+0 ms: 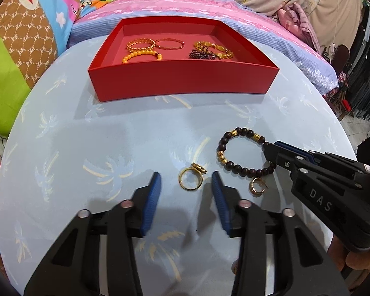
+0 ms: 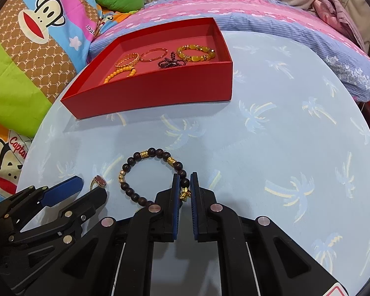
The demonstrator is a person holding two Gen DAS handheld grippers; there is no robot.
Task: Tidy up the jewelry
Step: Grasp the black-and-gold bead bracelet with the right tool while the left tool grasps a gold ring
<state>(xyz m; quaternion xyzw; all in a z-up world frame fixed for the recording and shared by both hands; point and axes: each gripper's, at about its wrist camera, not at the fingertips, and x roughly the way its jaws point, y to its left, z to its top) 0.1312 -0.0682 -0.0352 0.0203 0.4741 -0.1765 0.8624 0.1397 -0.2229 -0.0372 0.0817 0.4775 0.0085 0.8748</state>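
Observation:
A gold ring (image 1: 191,180) with a red stone (image 2: 100,181) lies on the blue palm-print tablecloth (image 1: 135,148). My left gripper (image 1: 186,175) straddles it, open, its blue pads clear of the ring on both sides. To the right, a dark wooden bead bracelet (image 1: 236,166) with gold spacers lies on the cloth. My right gripper (image 2: 185,180) is shut on this bracelet (image 2: 153,151) at its gold charm. A small gold hoop earring (image 1: 257,185) lies just below the bracelet. In the right wrist view my left gripper (image 2: 92,186) comes in from the lower left.
A shallow red box (image 1: 182,83) stands at the far side of the round table and holds several bangles and bead bracelets (image 2: 196,53). Behind the table are pink-and-blue bedding (image 1: 185,5) and a cartoon-print cushion (image 2: 37,37). A hand (image 1: 352,259) holds the right gripper's handle.

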